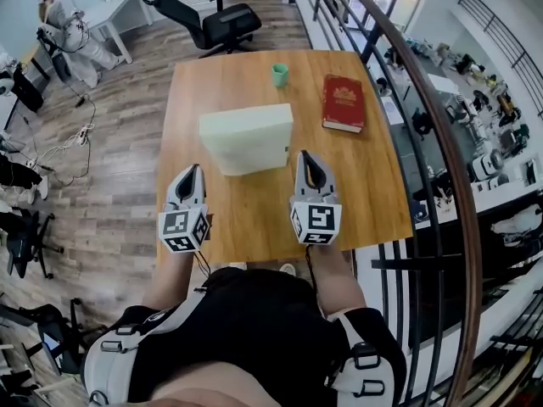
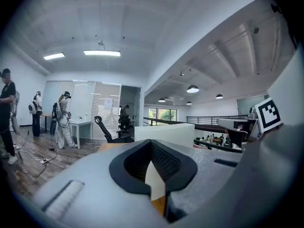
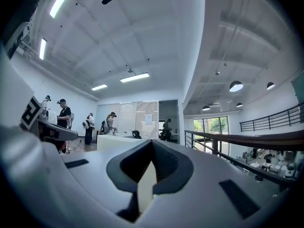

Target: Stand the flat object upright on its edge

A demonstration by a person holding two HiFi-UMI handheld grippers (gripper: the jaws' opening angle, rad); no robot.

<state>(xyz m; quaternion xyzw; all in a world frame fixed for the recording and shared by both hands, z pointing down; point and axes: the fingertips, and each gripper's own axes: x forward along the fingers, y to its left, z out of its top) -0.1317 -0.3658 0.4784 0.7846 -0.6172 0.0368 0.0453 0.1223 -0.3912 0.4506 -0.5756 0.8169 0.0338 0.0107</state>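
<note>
A pale green-white flat box [image 1: 247, 137] lies on the wooden table [image 1: 254, 219], just beyond both grippers. A red book [image 1: 344, 103] lies flat at the far right of the table. My left gripper [image 1: 193, 170] is shut and empty, near the box's front left corner. On the other side my right gripper [image 1: 305, 158] is shut and empty, close to the box's right front corner. In the left gripper view the box [image 2: 164, 132] shows as a white block past the shut jaws; the right gripper view shows the same box [image 3: 114, 141] at the left.
A small green cup [image 1: 279, 75] stands at the table's far side. A black office chair [image 1: 212, 24] is behind the table. A curved railing [image 1: 441, 159] runs along the right. Several people stand at the far left of the room [image 2: 61, 120].
</note>
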